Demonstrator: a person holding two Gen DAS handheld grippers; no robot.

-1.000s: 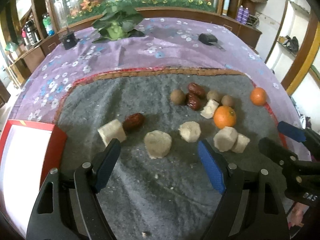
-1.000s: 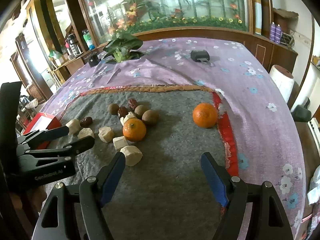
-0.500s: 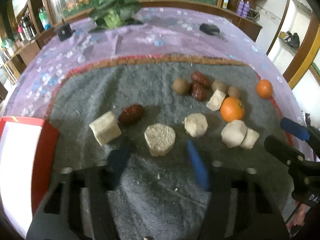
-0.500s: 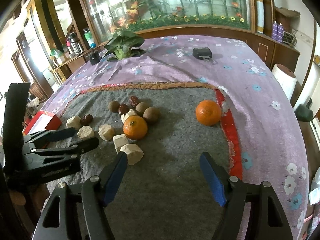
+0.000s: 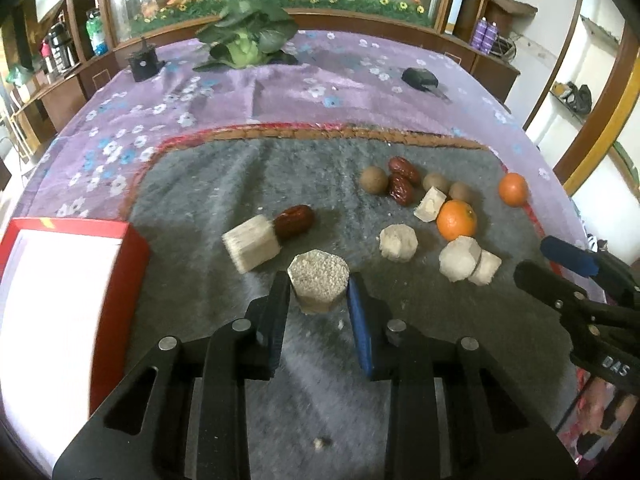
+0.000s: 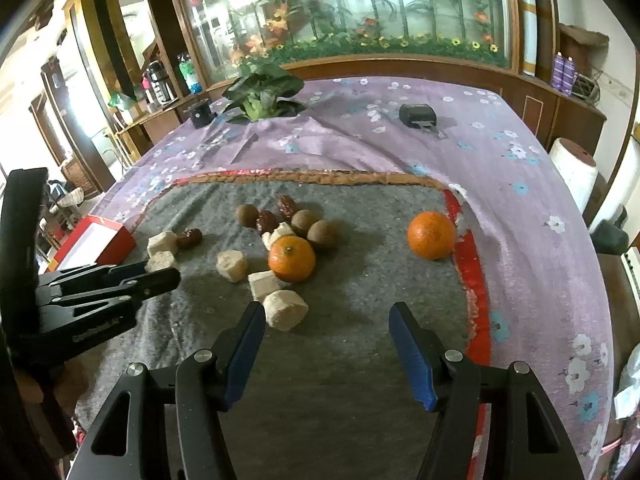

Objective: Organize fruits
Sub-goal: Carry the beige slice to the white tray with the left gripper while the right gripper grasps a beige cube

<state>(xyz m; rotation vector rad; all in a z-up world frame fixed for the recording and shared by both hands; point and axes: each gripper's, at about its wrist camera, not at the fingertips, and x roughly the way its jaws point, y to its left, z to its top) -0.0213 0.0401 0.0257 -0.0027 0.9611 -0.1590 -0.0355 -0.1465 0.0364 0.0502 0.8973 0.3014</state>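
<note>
Jaws of the left gripper (image 5: 319, 290) clench a pale, grainy hexagonal chunk (image 5: 319, 282) standing on the grey mat (image 5: 208, 184), near a red date (image 5: 293, 221); right gripper (image 6: 327, 320) hangs spread wide, holding nothing.

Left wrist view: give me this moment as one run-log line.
left gripper: shut on pale hexagonal sugarcane chunk | right gripper: open, holding nothing | red box: left of chunk | grey felt mat: fruits scattered

A pale hexagonal sugarcane chunk (image 5: 318, 282) stands cut face up at lower centre, between two finger pads. Upper right lie dark red dates (image 5: 404, 182), brown round fruits (image 5: 373, 179) and two oranges (image 5: 456, 220).
</note>
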